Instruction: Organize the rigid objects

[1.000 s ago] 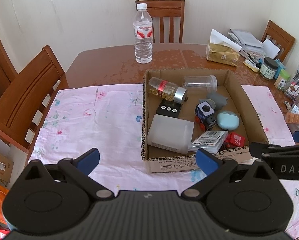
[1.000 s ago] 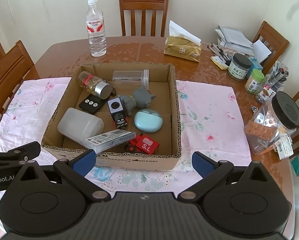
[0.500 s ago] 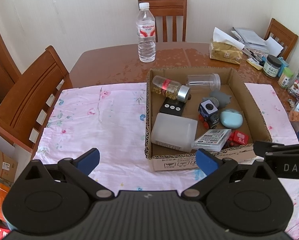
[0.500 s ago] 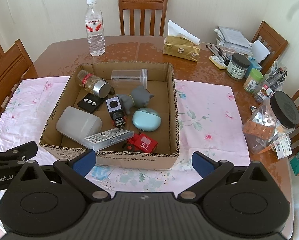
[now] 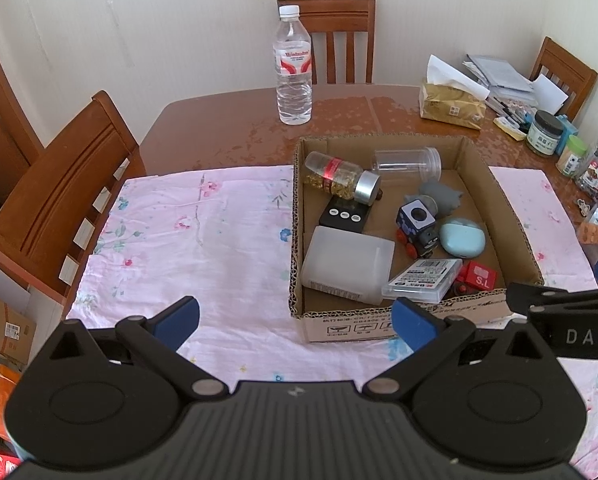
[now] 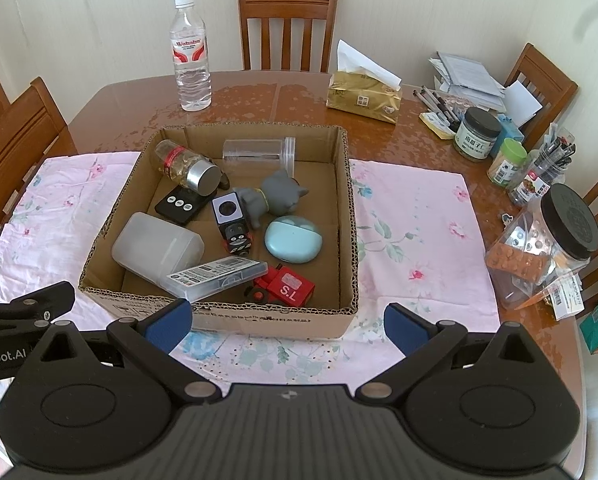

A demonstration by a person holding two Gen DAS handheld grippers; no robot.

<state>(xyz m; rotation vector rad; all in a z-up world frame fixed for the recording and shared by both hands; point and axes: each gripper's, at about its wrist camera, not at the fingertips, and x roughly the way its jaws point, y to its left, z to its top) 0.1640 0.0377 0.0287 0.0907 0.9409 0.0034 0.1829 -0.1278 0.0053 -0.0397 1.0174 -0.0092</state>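
Brown polished wood makes the surface, with a pink floral cloth spread over its near part. On the cloth sits an open cardboard box holding every loose rigid item: a frosted plastic tub at the near left, a pill bottle lying on its side with its silver cap toward the box middle, a clear jar lying crosswise along the far wall, a grey cat figure, a mint earbud case, a flat clear case, a red toy truck, a black remote and a small toy train.

The right hand-held gripper faces the box squarely, just ahead of its near wall, fingers spread wide and empty. The left hand-held gripper is equally spread and empty, with the box off to its right.

This fits either items gathered in or items awaiting sorting out
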